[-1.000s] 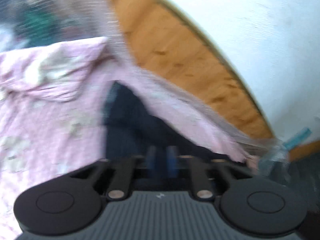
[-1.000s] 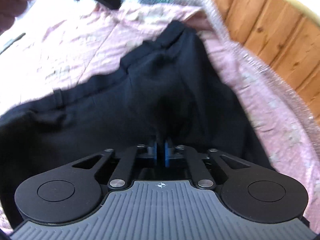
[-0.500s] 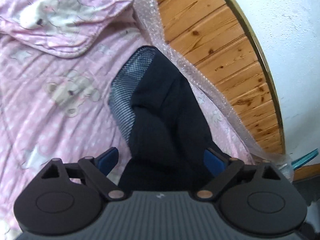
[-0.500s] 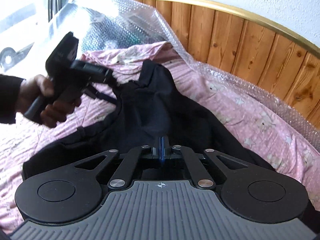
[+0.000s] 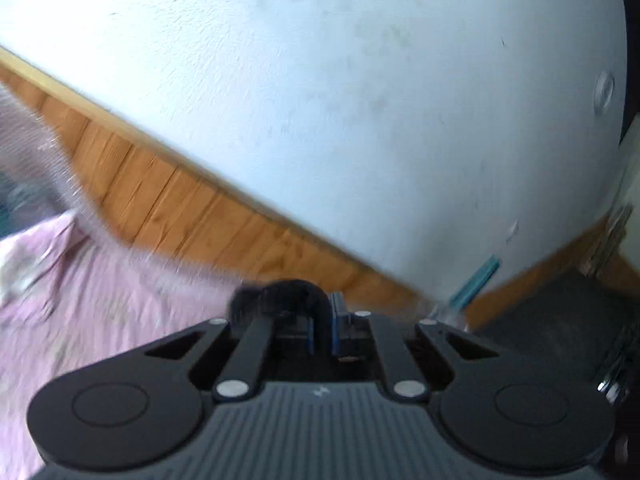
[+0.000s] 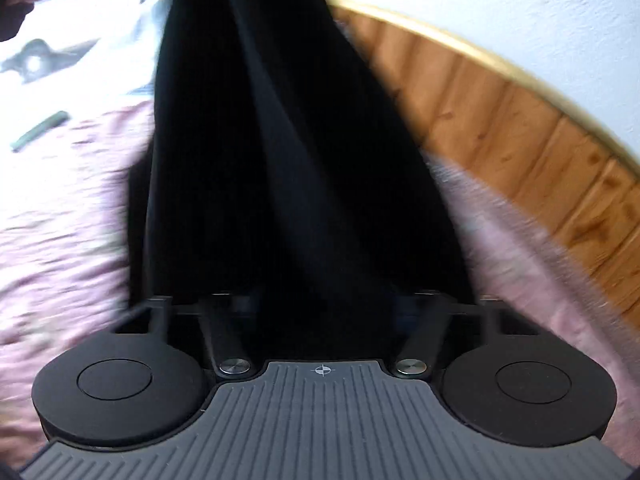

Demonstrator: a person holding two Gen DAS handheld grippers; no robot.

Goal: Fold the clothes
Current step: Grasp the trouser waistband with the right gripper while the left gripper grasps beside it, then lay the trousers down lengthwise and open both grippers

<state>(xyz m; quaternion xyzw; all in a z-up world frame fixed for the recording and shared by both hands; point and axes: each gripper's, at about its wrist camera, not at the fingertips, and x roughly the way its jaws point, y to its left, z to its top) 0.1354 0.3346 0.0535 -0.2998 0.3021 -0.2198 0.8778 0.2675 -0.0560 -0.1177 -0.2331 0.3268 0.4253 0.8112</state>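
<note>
A black garment [image 6: 280, 152] hangs in a tall drape through the middle of the right wrist view, above pink bedding [image 6: 60, 240]. The left gripper [image 5: 322, 326] has just closed and pinches a bunched black fold. The right gripper [image 6: 328, 308] has just been opening; cloth hides its fingers. The fabric looks light and limp, probably best held at edges or corners.
</note>
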